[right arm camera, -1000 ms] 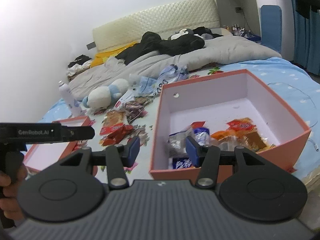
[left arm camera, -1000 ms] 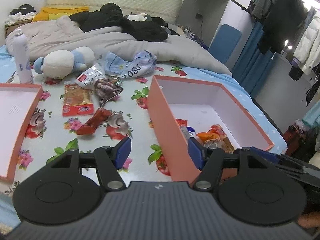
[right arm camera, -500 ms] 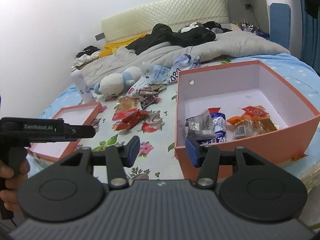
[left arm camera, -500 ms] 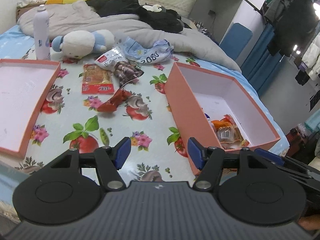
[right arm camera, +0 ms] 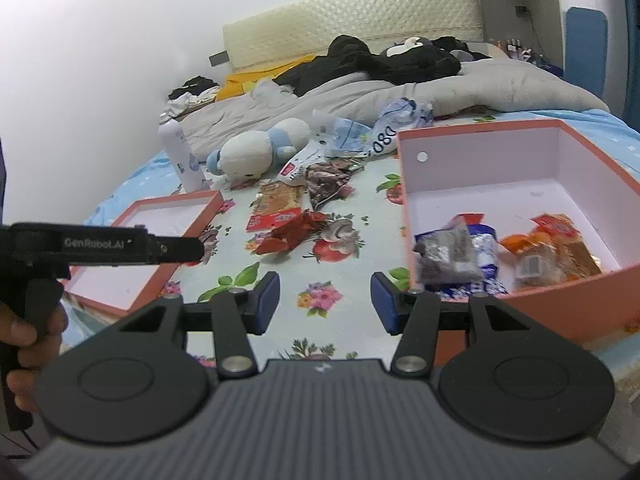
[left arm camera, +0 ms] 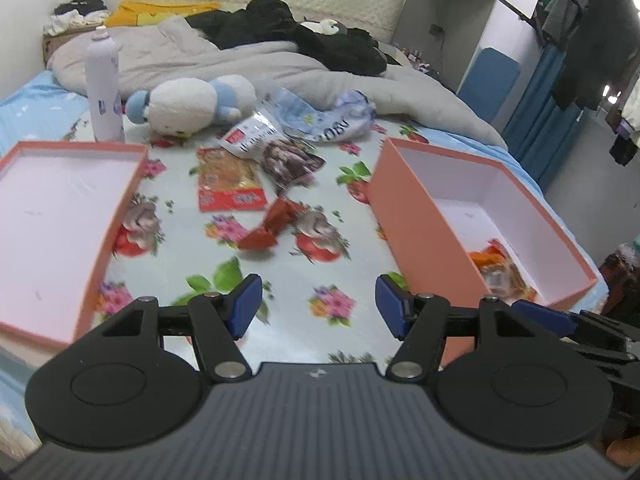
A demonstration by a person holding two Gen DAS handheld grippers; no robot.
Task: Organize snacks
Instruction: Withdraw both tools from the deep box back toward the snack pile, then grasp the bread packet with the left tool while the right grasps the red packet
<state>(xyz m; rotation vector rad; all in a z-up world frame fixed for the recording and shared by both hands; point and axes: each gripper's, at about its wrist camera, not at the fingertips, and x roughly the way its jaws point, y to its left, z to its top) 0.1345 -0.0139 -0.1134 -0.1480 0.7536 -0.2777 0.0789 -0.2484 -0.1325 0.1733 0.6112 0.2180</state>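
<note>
Ahead of me the bed [left arm camera: 288, 320], under a flowered sheet, carries a deep box [left arm camera: 424, 216], a shallow lid [left arm camera: 120, 200], loose snack packets [left arm camera: 230, 184], a plush toy [left arm camera: 188, 104], a spray bottle [left arm camera: 103, 84] and a rumpled grey quilt [left arm camera: 260, 60].

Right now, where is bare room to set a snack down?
The far half of the deep orange cardboard box; the whole shallow orange lid; bedsheet near the grippers. Crowded: the loose packets between them, around the red wrapper.

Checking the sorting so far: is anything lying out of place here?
Yes: four snack packets lie loose on the bedsheet between the shallow lid and the deep box, which already holds some snacks.
</note>
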